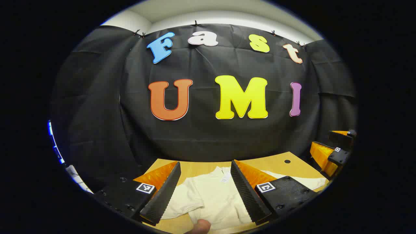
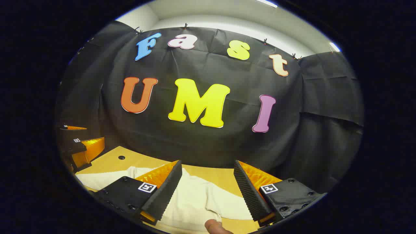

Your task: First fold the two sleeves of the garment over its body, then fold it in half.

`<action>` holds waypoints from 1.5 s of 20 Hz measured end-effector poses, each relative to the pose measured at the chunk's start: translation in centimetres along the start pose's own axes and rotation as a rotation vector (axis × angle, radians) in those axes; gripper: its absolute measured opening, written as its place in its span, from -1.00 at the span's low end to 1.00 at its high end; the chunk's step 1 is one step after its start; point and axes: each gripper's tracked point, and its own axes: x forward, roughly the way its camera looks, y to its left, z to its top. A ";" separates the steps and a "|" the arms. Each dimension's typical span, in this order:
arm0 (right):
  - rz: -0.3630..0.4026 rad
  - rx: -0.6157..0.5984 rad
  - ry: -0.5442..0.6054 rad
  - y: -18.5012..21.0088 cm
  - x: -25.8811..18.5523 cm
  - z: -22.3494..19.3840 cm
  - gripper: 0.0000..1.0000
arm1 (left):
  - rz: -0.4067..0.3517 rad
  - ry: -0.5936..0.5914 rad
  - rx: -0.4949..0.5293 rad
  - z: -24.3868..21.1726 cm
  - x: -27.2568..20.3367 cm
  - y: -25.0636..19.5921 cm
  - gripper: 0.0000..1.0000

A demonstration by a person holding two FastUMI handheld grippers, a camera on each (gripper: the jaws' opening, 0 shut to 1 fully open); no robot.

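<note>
Cream short-sleeved T-shirt (image 1: 216, 195) spread flat on light wooden tabletop (image 1: 276, 164), neck with small label (image 1: 224, 179) toward the black-draped back wall. In the left gripper view, left gripper (image 1: 206, 191) held above the shirt, fingers spread wide apart, nothing between them, ridged inner faces turned toward each other. One short sleeve (image 1: 182, 200) lying out to the side between those fingers, not folded over the body. Small round dark hole (image 1: 287, 161) in the tabletop near the far right corner. A fingertip (image 1: 200, 226) of the person's hand at the bottom edge, just under the shirt's hem area. Right gripper (image 1: 334, 149) off at the right edge, beside the table, too far toward the edge to tell how its fingers stand from here.

In the right gripper view, right gripper (image 2: 208, 191) also above the shirt (image 2: 191, 201), fingers spread wide, gripping nothing. The other short sleeve (image 2: 227, 204) lying out flat on the tabletop (image 2: 214, 177) between the fingers. A fingertip (image 2: 214, 226) at the bottom edge. Left gripper (image 2: 79, 144) at the far left, near the same round hole (image 2: 121, 157). Shirt body stretching left behind the near finger.
</note>
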 end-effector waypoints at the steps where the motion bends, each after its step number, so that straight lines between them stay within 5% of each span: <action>1: -0.003 0.005 -0.004 -0.4 0.3 0.1 1.00 | -0.001 -0.005 -0.003 0.1 0.2 -0.2 0.95; 19: -0.057 0.061 0.029 -6.4 1.4 -1.8 1.00 | -0.002 0.026 -0.004 -0.6 1.4 -4.1 0.95; 24: -0.158 0.075 0.065 -13.4 3.2 -4.2 1.00 | 0.022 0.030 -0.008 -0.6 1.2 -5.1 0.96; 30: -0.336 0.104 0.157 -26.5 5.4 -11.2 1.00 | 0.048 0.024 -0.015 -0.3 0.1 -8.5 1.00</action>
